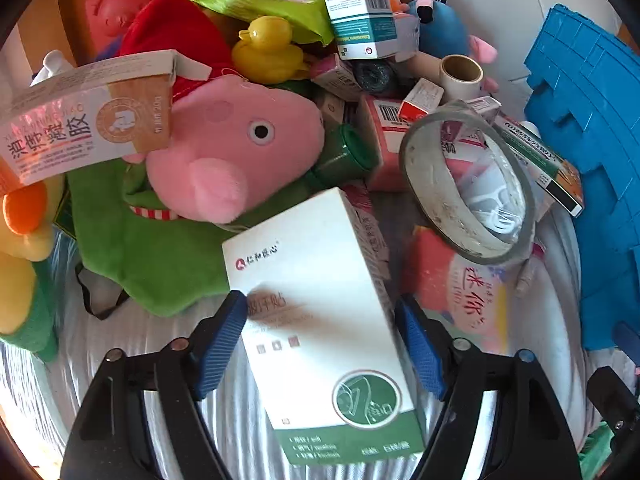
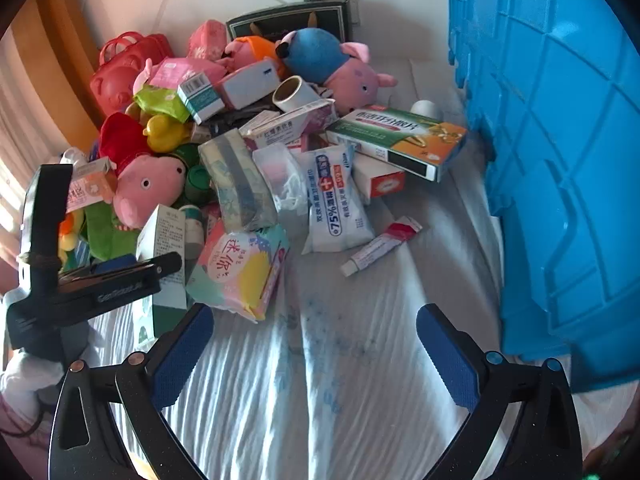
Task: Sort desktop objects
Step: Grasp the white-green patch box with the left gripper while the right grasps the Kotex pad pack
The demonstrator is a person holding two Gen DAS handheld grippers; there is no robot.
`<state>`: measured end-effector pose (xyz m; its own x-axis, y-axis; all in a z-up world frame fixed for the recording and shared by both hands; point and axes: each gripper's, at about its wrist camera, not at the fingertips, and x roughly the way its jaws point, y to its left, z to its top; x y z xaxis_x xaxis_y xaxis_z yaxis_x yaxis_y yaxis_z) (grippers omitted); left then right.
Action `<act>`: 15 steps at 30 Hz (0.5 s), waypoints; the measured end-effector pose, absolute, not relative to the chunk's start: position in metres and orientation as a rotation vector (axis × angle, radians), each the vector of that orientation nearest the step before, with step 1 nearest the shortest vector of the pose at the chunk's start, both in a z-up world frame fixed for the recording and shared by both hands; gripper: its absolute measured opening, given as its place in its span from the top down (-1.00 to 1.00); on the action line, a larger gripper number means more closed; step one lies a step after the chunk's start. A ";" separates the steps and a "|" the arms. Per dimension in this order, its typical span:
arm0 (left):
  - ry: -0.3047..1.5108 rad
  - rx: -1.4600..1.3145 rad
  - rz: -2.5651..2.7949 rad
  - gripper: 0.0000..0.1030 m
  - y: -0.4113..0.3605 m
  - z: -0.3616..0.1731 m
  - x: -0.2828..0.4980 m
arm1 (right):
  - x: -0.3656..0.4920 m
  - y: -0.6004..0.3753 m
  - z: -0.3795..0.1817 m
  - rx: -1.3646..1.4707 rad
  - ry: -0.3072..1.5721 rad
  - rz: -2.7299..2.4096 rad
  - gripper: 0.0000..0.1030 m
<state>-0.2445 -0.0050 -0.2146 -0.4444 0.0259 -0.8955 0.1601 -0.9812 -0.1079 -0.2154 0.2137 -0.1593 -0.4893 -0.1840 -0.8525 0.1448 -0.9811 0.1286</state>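
A white and green medicine box (image 1: 320, 320) lies between the fingers of my left gripper (image 1: 320, 340). The left blue pad (image 1: 224, 336) touches its side; the right pad (image 1: 420, 348) stands a little off it. The same box (image 2: 160, 248) shows in the right wrist view beside the left gripper's body (image 2: 100, 280). My right gripper (image 2: 316, 360) is open and empty over the striped cloth. A pile of toys, boxes and packets lies ahead: a pink pig plush (image 1: 236, 152), a yellow duck (image 1: 268, 52), a tape roll (image 1: 468, 184), a wipes pack (image 2: 336, 200) and a tube (image 2: 380, 244).
A blue plastic crate (image 2: 560, 160) stands at the right, also in the left wrist view (image 1: 588, 120). A red bag (image 2: 124, 68) sits at the back left. A long green and orange box (image 2: 400, 140) lies near the crate. White striped cloth (image 2: 320, 360) covers the surface.
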 end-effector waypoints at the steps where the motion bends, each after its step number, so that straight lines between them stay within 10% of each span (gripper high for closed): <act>1: 0.269 1.615 -2.593 -0.54 -0.006 -0.215 -0.245 | -0.218 0.212 -0.162 1.479 -0.058 -2.544 -1.00; 15: 0.143 1.753 -2.528 -0.56 -0.044 -0.239 -0.223 | -0.258 0.160 -0.207 1.651 -0.071 -2.410 -1.00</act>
<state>-0.2227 -0.0438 -0.2391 -0.3508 0.0025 -0.9364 0.1033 -0.9938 -0.0413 -0.2584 0.1601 -0.2066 -0.3450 -0.2066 -0.9156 0.1526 -0.9748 0.1625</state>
